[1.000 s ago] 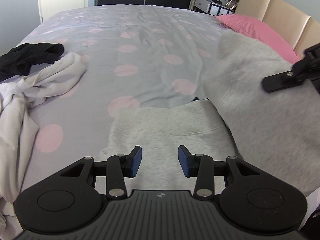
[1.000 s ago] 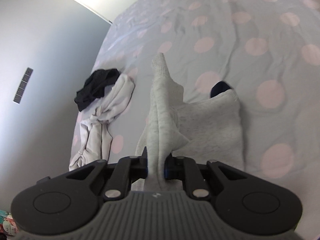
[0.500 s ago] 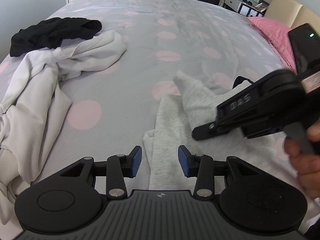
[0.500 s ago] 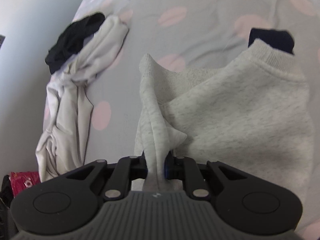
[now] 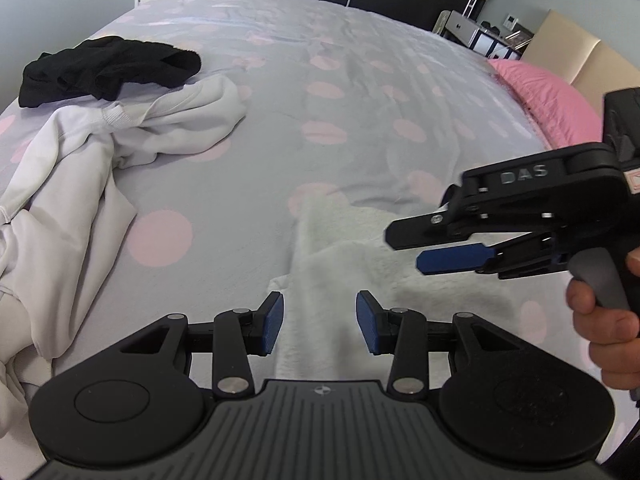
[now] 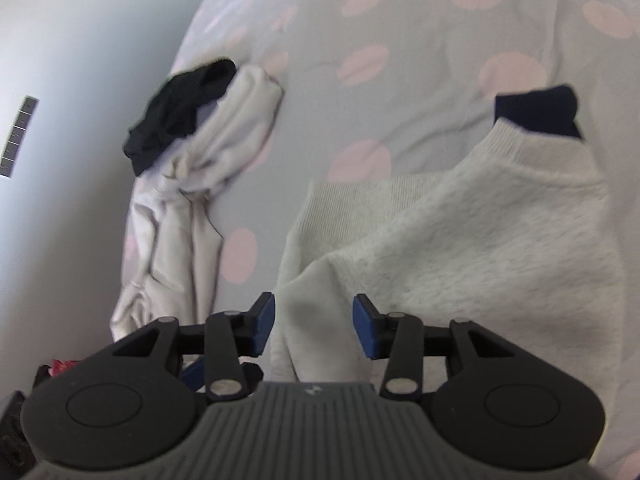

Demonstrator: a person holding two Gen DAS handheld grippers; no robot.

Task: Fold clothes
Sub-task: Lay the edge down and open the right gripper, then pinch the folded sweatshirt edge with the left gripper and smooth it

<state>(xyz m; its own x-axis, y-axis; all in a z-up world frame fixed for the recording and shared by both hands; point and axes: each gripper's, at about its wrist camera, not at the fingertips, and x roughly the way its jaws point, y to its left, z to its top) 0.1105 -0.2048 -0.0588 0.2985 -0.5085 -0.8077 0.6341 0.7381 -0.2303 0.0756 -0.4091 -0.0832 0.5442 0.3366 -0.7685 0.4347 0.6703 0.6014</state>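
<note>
The grey sweatshirt (image 6: pixel 480 240) lies on the dotted bedspread (image 5: pixel 360 92), partly folded, with a sleeve or side panel laid over the body and a ribbed edge showing beneath at the left; a dark navy piece (image 6: pixel 536 112) shows beyond its far cuff. The step in hand is judged to be the release of the folded-over layer. The jaws of the right gripper (image 6: pixel 314 326) are opening, with grey fabric lying between the pads but not pressed by them. For a clean release, the jaws should be spread fully before the tool is drawn back, and it should be lifted clear rather than dragged, so that the fold is not pulled askew. The loose ridge near the pads may then need to be smoothed flat. The left gripper (image 5: pixel 320 322) is held part open with nothing gripped, its pads apart above the near edge of the sweatshirt. Both tools are pitched steeply downward toward the bed. In the left wrist view the right gripper is seen from the side, reaching in from the right above the sweatshirt, with the right hand (image 5: pixel 608 312) wrapped round its handle. A crumpled white garment (image 5: pixel 100 168) and a black garment (image 5: pixel 108 68) lie well apart to the left, not yet folded.
</note>
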